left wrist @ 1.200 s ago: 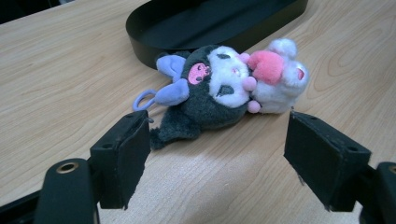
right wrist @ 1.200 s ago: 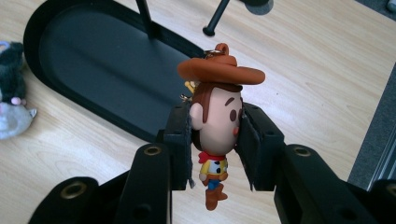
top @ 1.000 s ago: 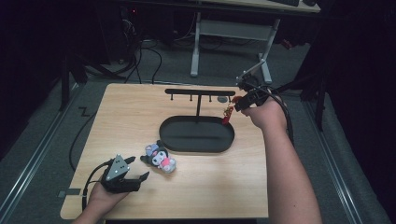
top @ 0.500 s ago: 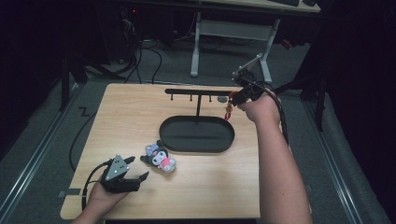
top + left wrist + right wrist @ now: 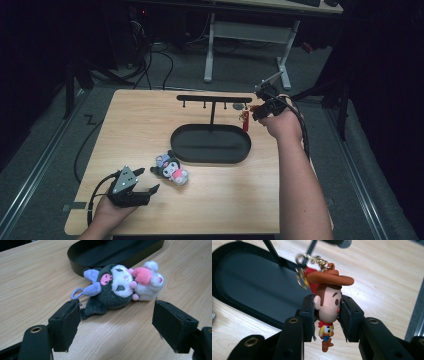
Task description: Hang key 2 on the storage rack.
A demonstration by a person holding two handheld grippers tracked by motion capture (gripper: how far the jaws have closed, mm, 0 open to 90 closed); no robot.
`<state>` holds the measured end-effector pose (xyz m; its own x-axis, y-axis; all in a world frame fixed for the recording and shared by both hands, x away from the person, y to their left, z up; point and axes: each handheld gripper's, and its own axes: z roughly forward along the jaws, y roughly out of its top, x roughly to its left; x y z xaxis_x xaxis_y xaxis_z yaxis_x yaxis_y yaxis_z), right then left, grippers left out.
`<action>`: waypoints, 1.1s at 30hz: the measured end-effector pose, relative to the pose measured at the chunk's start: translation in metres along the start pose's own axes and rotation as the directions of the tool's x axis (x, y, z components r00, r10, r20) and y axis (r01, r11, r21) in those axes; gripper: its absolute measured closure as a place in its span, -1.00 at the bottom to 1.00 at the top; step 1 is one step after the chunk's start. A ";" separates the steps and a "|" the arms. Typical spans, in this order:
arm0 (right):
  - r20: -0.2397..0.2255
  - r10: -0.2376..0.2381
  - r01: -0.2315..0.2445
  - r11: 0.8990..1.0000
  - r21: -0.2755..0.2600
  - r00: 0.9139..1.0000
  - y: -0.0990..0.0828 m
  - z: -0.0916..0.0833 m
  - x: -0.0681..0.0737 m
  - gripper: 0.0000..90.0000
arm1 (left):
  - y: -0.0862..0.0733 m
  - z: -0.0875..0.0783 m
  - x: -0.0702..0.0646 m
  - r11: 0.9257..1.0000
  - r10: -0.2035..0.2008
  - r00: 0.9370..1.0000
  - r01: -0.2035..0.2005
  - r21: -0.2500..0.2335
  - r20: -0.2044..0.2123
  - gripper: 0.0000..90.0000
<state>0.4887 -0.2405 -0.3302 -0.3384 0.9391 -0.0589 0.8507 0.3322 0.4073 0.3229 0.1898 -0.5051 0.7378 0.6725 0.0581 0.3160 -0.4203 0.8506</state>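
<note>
At the lower left of the high view, the left claw point(image 5: 150, 190) is held released on the surface point(image 5: 225, 200). The plush toy point(image 5: 120, 288) lies just ahead of its jaws, against the black tray point(image 5: 210, 157); it is judged soft and light, best pinched across the body. At upper right, the right claw point(image 5: 327, 312) is clenched on the cowboy keychain point(image 5: 328, 305), judged rigid and smooth, beneath the hook rack point(image 5: 215, 99) near the surface edge.
</note>
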 end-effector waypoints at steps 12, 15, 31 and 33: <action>-0.039 0.024 -0.024 1.000 -0.006 0.999 -0.010 0.048 -0.001 0.47 | -0.001 0.002 0.000 1.000 -0.003 1.000 0.003 0.008 -0.004 -0.49; -0.041 0.019 -0.019 1.000 -0.008 0.999 -0.009 0.055 0.001 0.46 | -0.001 0.002 0.000 1.000 -0.005 1.000 0.005 0.011 -0.002 -0.49; -0.056 0.053 -0.059 0.994 -0.097 0.997 -0.029 0.044 0.005 0.12 | 0.000 0.000 0.002 1.000 -0.019 1.000 0.019 0.001 -0.002 -0.48; -0.076 0.061 -0.070 0.991 -0.117 0.995 -0.040 0.043 0.005 0.09 | 0.001 -0.001 0.003 1.000 -0.028 1.000 0.028 -0.003 -0.001 -0.47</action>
<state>0.4700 -0.2449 -0.3855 -0.3150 0.9484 0.0352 0.8193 0.2530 0.5146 0.3247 0.1917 -0.5042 0.7277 0.6850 0.0349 0.3351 -0.3995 0.8533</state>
